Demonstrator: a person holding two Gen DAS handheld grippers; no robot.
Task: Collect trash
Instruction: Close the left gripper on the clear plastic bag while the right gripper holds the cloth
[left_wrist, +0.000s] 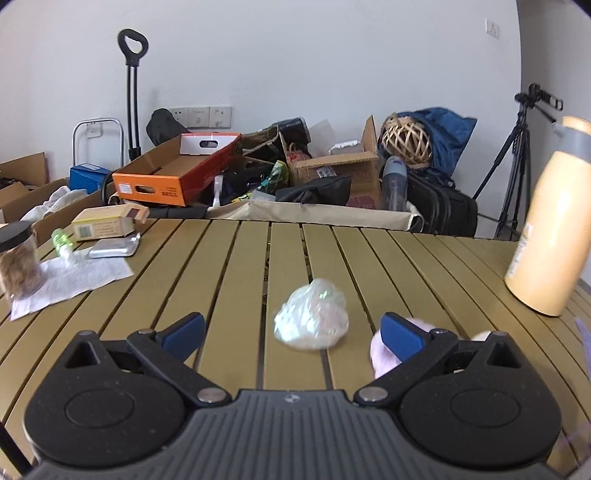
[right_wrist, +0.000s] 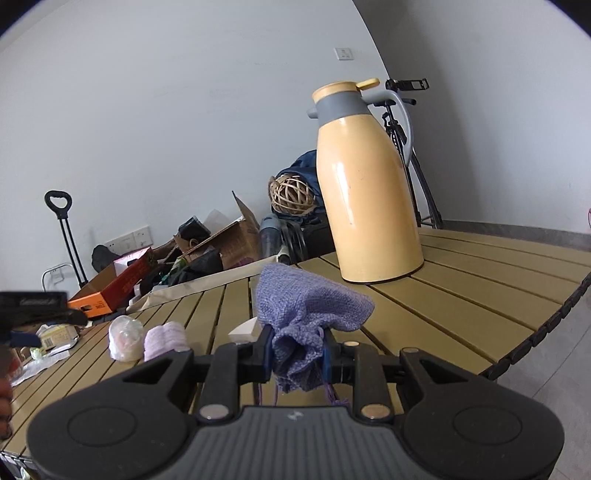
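A crumpled clear plastic wad (left_wrist: 312, 315) lies on the slatted table, between and just beyond the blue pads of my left gripper (left_wrist: 293, 332), which is open and holds nothing. A pale pink crumpled tissue (left_wrist: 384, 354) lies behind its right pad. In the right wrist view the same plastic wad (right_wrist: 125, 338) and pink tissue (right_wrist: 165, 339) rest side by side at the left. My right gripper (right_wrist: 297, 354) is shut on the gathered neck of a purple knitted pouch (right_wrist: 310, 306), which hangs upright above the table. The left gripper (right_wrist: 40, 310) shows blurred at the left edge.
A yellow thermos jug (right_wrist: 365, 192) stands at the table's far right. On the left are a jar (left_wrist: 16, 258), a white paper sheet (left_wrist: 70, 280), a metal tin (left_wrist: 110, 249), a small carton (left_wrist: 107, 221) and a green bottle (left_wrist: 61, 240). Cardboard boxes, bags and a tripod (left_wrist: 517, 166) crowd the floor behind.
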